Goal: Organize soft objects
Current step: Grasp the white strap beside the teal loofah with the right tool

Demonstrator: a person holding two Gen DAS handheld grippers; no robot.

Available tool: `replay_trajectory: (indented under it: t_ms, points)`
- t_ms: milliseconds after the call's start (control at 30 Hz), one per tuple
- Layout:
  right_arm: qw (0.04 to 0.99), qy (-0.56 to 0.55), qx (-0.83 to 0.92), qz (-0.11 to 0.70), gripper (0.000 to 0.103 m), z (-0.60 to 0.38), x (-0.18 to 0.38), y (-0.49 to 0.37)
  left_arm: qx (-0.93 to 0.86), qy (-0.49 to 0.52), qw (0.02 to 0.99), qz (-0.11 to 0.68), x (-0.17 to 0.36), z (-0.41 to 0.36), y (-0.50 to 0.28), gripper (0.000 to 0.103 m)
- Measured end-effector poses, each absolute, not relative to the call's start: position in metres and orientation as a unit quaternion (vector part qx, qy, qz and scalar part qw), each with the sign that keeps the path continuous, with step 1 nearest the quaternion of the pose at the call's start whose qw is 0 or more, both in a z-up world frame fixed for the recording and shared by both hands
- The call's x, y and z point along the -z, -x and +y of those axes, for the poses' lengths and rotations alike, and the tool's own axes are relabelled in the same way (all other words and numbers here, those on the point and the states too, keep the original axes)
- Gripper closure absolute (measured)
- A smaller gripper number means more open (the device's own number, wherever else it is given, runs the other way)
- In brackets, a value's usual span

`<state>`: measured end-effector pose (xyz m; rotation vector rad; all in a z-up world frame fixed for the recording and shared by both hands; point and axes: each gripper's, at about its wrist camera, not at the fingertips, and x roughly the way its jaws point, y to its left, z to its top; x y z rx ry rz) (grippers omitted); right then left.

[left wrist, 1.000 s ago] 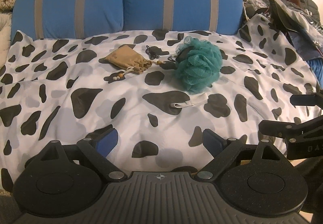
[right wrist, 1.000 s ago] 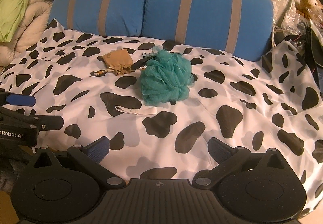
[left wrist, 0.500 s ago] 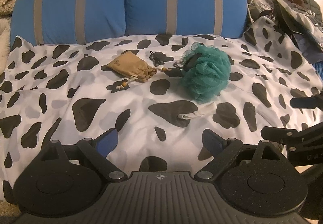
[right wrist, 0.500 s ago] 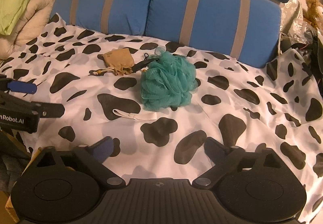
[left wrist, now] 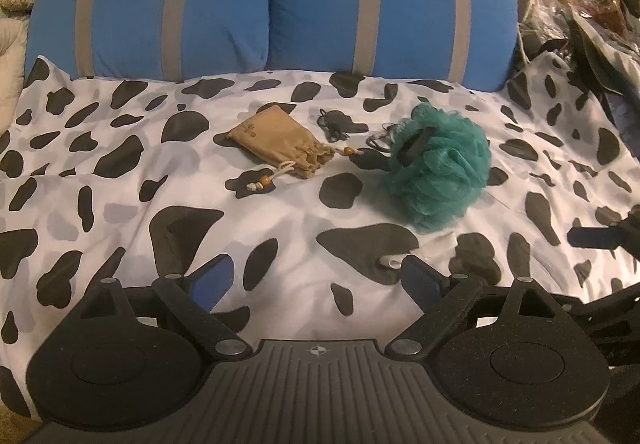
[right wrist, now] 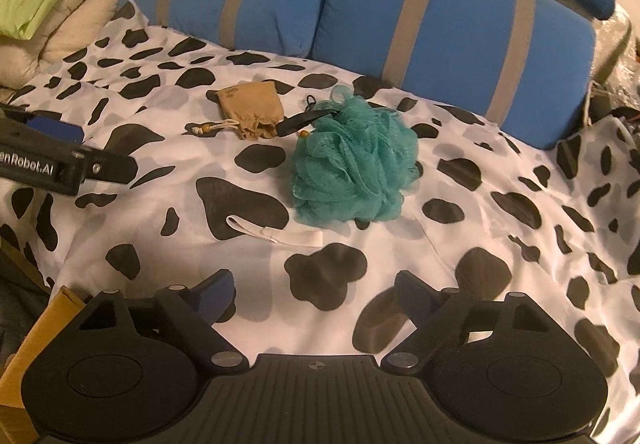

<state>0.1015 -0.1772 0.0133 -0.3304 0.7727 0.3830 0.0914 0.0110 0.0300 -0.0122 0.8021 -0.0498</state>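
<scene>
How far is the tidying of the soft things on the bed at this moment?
Nothing looks done yet. The teal bath pouf and the tan drawstring pouch lie loose on the cow-print sheet, with a white strap nearby. Nothing is in hand: the left gripper is open and empty, and the right gripper has its jaws closing on nothing. All the picking and sorting is left.

White lettering reading "enRobot.AI", cut off at the frame's left edge, stands on the black body of the left gripper (right wrist: 60,164) in the right wrist view. A small mark on the tan drawstring pouch (left wrist: 280,142) is too small to read.
</scene>
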Motion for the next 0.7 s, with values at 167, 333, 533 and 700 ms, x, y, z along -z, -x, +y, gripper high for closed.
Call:
replay_trajectory:
  t_ms: [167, 333, 533, 700]
  points:
    - [0.888, 0.168, -0.203, 0.376, 0.020, -0.171, -0.007, -0.115, 0.021, 0.016, 0.918, 0.395, -0.028, 0.017, -0.103, 0.011]
    - [0.879, 0.179, -0.221, 0.382, 0.026, -0.162, 0.002, -0.131, 0.025, 0.019, 0.915, 0.402, -0.027, 0.021, -0.115, 0.011]
    - [0.865, 0.207, -0.248, 0.385, 0.033, -0.146, 0.014, -0.146, 0.028, 0.024, 0.912, 0.408, -0.025, 0.026, -0.130, 0.011]
    - [0.851, 0.235, -0.265, 0.389, 0.037, -0.131, 0.028, -0.161, 0.024, 0.036, 0.910, 0.411, -0.026, 0.032, -0.142, 0.011]
